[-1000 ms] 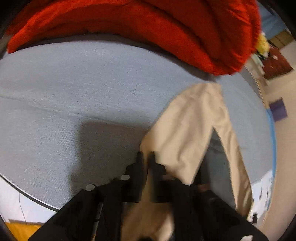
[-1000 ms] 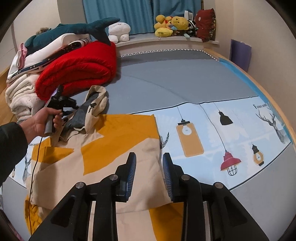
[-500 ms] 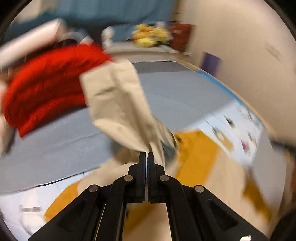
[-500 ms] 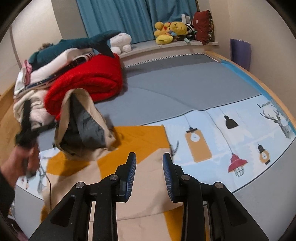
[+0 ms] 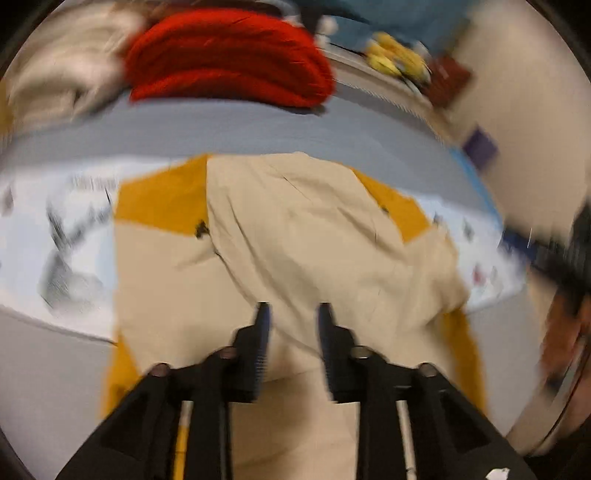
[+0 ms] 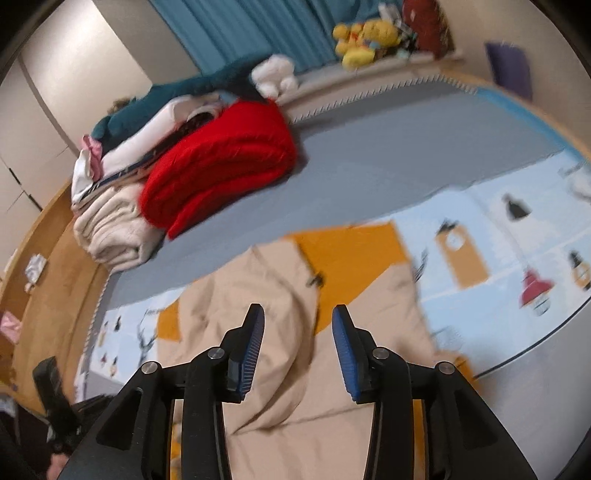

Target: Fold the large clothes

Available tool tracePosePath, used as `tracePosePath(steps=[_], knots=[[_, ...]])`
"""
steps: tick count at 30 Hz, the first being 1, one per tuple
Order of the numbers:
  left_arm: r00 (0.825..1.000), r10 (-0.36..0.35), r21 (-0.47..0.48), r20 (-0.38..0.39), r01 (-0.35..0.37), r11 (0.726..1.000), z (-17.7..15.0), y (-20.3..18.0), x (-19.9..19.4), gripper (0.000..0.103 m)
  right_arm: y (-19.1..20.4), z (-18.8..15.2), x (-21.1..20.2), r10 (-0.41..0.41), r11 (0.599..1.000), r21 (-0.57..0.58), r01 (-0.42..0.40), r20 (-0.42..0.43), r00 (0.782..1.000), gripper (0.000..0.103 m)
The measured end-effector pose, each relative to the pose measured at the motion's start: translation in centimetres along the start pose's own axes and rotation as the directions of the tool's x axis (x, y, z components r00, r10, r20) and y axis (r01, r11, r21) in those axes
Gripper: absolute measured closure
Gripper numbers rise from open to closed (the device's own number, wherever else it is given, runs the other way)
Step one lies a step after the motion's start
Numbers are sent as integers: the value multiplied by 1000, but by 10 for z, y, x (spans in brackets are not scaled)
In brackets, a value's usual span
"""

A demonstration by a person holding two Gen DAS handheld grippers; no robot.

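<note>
With the left gripper and right gripper both hovering, jaws wide and empty, over the beige-and-mustard garment lying rumpled on the bed, a fold risks trapping those loose wrinkles unless the fabric is smoothed.

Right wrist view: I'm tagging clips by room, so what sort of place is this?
Most likely a bedroom: a bed with stacked folded bedding, plush toys on the ledge, and blue curtains behind.

Matt beige-and-mustard cloth garment; seemingly fuzzy red blanket.
</note>
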State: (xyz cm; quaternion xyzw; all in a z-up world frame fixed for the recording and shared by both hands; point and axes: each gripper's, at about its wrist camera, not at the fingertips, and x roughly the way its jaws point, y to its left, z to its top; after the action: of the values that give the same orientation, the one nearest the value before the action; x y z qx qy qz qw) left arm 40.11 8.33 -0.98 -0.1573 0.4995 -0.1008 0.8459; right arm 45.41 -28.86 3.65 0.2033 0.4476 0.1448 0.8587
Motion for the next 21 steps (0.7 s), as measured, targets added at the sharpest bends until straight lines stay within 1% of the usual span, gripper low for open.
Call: tracePosePath(steps=[2, 3, 4, 5, 6, 7, 9, 11, 13, 15, 16, 17, 18, 19, 20, 21], knots=[[998, -28, -109, -57, 22, 994, 1, 8, 21, 74, 3, -10, 22, 42, 999, 25, -41, -76, 996, 62], [995, -60, -168, -83, 46, 985, 0, 14, 29, 74, 3, -15, 31, 55, 998, 37, -51, -104, 993, 62], [989, -114, -230, -98, 89, 969, -1, 19, 38, 74, 5, -21, 43, 73, 996, 56, -66, -142, 987, 62], [984, -146, -280, -106, 112, 953, -1, 23, 46, 73, 6, -25, 52, 83, 995, 67, -73, -166, 983, 62], [983, -145, -303, -111, 105, 947, -1, 24, 50, 73, 8, -30, 62, 85, 995, 75, -72, -193, 977, 62], [988, -119, -311, -102, 82, 947, 0, 22, 52, 73, 9, -34, 71, 80, 995, 80, -65, -211, 974, 62], [990, -120, -284, -76, 94, 954, -1, 11, 50, 73, 11, -42, 88, 66, 996, 81, -48, -238, 969, 62], [993, -109, -197, -36, 100, 975, 3, -7, 48, 73, 15, -50, 102, 50, 997, 64, -34, -261, 964, 62], [995, -91, -126, -28, 86, 988, 3, -19, 57, 71, 17, -56, 118, 35, 999, 50, -22, -289, 957, 62], [995, -67, -97, -70, 60, 993, 1, -22, 73, 71, 17, -68, 139, 3, 999, 33, 9, -338, 941, 62], [993, -40, -85, -108, 31, 996, -2, -22, 85, 70, 16, -75, 146, -19, 999, 27, 31, -361, 932, 62], [988, 10, -74, -153, -22, 997, -7, -20, 99, 70, 13, -82, 155, -45, 998, 28, 60, -382, 923, 62], [976, 69, -65, -205, -84, 994, -13, -16, 112, 69, 10, -86, 159, -62, 996, 29, 80, -393, 917, 62], [965, 103, -63, -243, -122, 991, -17, -13, 121, 68, 7, -89, 163, -83, 994, 28, 103, -406, 910, 62], [952, 128, -64, -277, -152, 986, -22, -8, 130, 68, 3, -91, 166, -102, 992, 27, 124, -420, 902, 62], [947, 136, -69, -292, -163, 984, -24, -5, 135, 68, 1, -91, 168, -109, 991, 30, 134, -426, 898, 62]])
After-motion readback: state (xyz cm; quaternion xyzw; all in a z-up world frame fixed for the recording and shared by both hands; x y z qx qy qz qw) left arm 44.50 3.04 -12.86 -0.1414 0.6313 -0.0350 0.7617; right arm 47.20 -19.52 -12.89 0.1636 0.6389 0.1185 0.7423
